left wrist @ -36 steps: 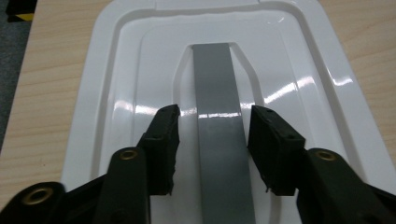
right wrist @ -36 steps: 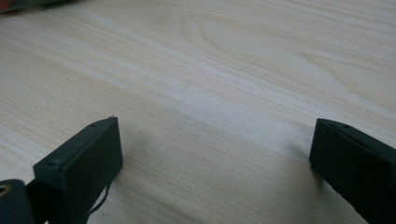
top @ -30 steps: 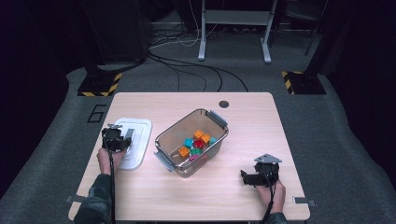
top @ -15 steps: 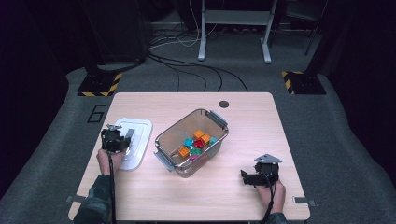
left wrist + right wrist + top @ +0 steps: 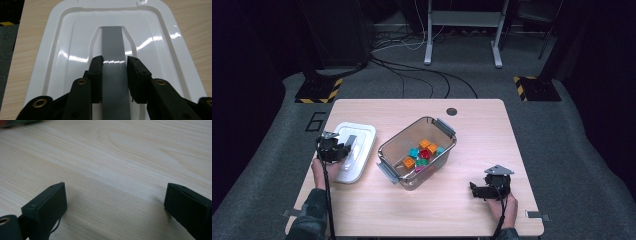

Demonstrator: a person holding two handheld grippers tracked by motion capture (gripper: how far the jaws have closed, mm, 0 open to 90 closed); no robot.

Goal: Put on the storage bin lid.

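A white lid (image 5: 363, 136) lies flat at the table's left, with a grey strip handle (image 5: 112, 42) running down its middle. My left gripper (image 5: 346, 149) sits over the lid's near end. In the left gripper view my left gripper (image 5: 114, 62) has its two black pads against both sides of that handle, shut on it. A clear plastic bin (image 5: 385, 150) with grey latches stands at the table's middle, holding several coloured blocks (image 5: 422, 152). My right gripper (image 5: 473, 190) rests low at the front right, open. In its own view my right gripper (image 5: 115, 195) has bare wood between the jaws.
The light wooden table (image 5: 477, 135) has a round dark cable hole (image 5: 452, 111) at its back edge. Dark carpet, cables and a metal stand's legs (image 5: 462, 30) lie beyond the table. The bin sits diagonally between the two hands.
My left gripper has lifted slightly at the lid's handle. The right hand and the bin have kept still.
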